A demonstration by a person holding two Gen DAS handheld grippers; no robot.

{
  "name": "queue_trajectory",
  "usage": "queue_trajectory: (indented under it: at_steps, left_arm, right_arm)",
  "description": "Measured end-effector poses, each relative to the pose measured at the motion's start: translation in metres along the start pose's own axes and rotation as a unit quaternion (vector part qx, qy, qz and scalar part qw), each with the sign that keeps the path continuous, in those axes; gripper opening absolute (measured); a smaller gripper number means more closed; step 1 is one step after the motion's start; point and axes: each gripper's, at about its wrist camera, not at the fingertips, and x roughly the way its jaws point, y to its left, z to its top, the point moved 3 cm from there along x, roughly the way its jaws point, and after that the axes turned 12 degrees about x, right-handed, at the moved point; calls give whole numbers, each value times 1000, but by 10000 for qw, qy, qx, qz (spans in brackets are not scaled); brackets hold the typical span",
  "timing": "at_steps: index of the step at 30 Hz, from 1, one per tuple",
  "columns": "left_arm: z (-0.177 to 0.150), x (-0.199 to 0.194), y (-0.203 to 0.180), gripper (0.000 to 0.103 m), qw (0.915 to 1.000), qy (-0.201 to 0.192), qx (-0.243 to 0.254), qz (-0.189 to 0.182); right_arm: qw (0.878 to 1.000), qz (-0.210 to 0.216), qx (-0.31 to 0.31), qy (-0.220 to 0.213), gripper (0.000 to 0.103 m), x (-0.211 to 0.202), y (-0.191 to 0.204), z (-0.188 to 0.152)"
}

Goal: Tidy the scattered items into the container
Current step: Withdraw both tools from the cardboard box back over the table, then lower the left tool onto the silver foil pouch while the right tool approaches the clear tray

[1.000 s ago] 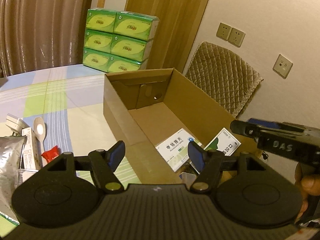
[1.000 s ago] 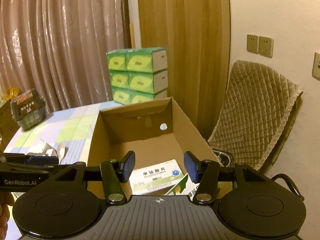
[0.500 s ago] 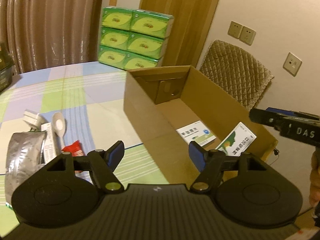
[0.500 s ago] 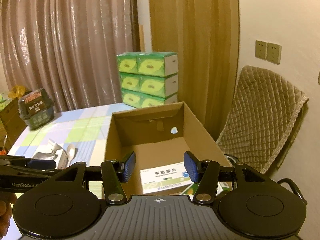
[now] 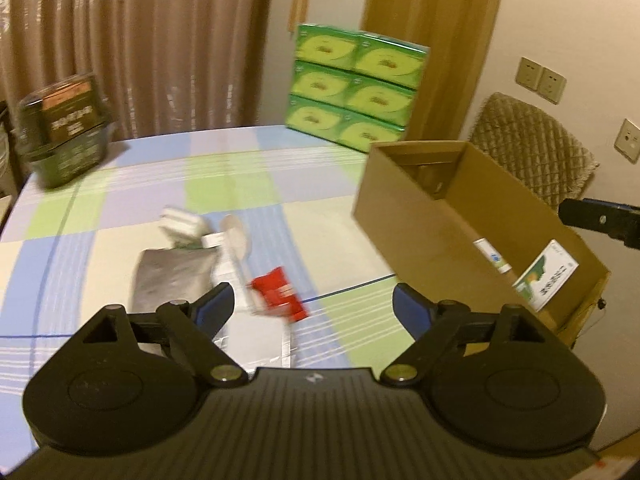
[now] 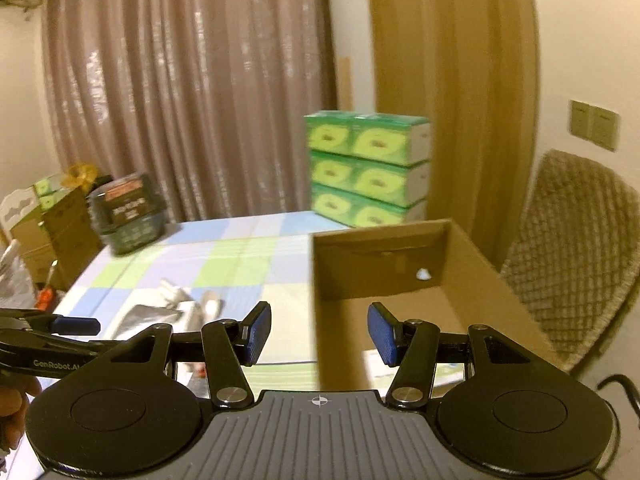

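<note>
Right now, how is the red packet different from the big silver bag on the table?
The red packet is small and bright red; the silver bag is much bigger, grey and shiny. The red packet lies nearer the cardboard box; the silver bag lies further left. Both lie flat on the checked tablecloth, outside the box.

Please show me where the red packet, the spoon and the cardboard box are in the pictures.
red packet (image 5: 280,294): left wrist view, middle of its red face.
spoon (image 5: 236,236): left wrist view, on its pale bowl.
cardboard box (image 5: 416,236): left wrist view, on its near outer wall.
</note>
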Motion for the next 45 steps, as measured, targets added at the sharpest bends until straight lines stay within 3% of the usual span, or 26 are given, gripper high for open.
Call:
queue_trajectory:
  at_steps: [6,10,17,23,29,35,45]
  left_arm:
    - [-27,-17,47,84,9992,116,-173,353]
    - [-47,-25,82,84,9974,268,-381,559]
    - [-71,-27,120,84,9942,505,-506,799]
    - [-86,-13,132,84,9920,816,-310,913]
    - [-91,9,132,84,9902,1038,81,929]
    - [-93,23,130,84,9888,1183,225,887]
    - [-92,41,135,84,9864,1331,361,900]
  right_arm:
    - [9992,324,-164,141,52,22,44,-13]
    - [9981,459,-341,247,62,42,69,-30]
    - [9935,633,-417,844,79,87,92,-69]
    - [9873,659,-313,1411,88,117,101,-91]
    - [9838,666,-498,1588,90,141,117,-108]
    - [9774,659,-12,2009,91,174,120,-122]
    - [9774,320,203,2080,91,204,124,-126]
